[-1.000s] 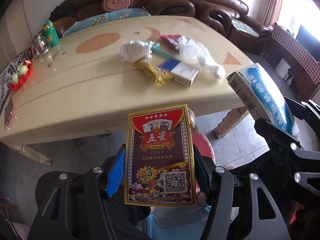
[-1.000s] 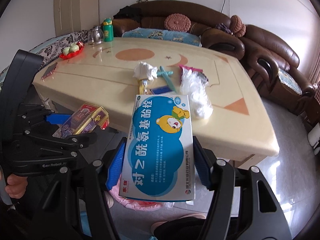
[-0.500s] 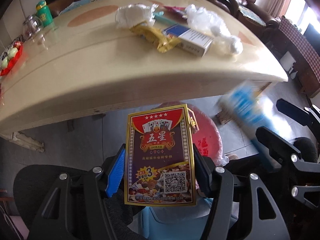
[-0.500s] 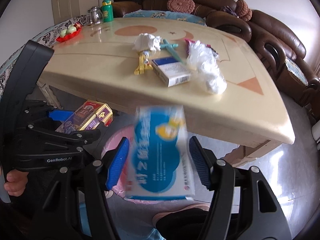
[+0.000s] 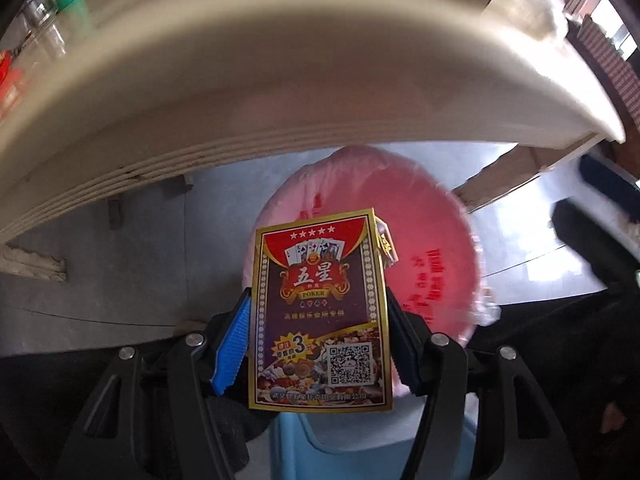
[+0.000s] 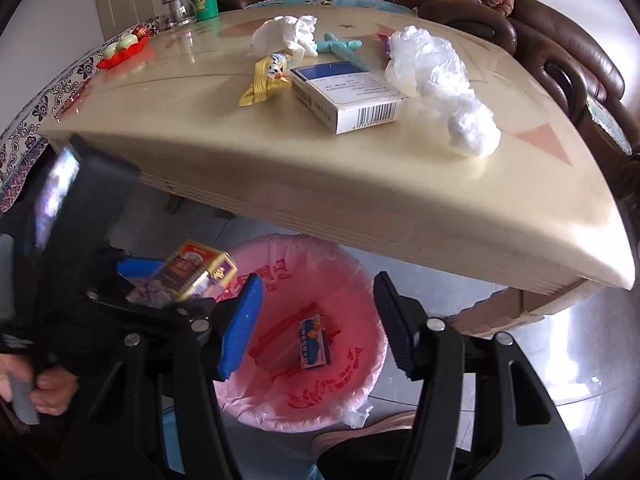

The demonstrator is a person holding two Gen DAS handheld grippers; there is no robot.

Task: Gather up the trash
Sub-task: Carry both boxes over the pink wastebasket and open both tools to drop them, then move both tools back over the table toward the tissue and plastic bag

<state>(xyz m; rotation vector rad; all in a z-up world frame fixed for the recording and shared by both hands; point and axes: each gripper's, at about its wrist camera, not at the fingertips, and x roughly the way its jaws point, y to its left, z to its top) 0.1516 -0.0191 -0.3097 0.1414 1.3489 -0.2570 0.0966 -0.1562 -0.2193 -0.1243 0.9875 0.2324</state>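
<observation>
Since a second before, the blue medicine box (image 6: 314,342) had left the right gripper (image 6: 316,320) and lay in the pink-lined bin (image 6: 360,396), lower centre; those jaws were empty and closing. At lower left the left gripper (image 5: 320,344) still clamped the card box (image 5: 320,312) over the bin. One item binned, one pending. On the table (image 6: 200,128), left to right: one wrapper (image 6: 264,80), one tissue (image 6: 286,34), one carton (image 6: 348,96), one plastic bag (image 6: 440,84).

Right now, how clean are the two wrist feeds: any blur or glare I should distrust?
Left wrist view: table edge smeared by motion blur, while the poker card box stays sharp; window glare upper right. Right wrist view: table trash crisp, the left gripper at the left blurred, and floor glare lower right. Both bend straight edges, fisheye.
</observation>
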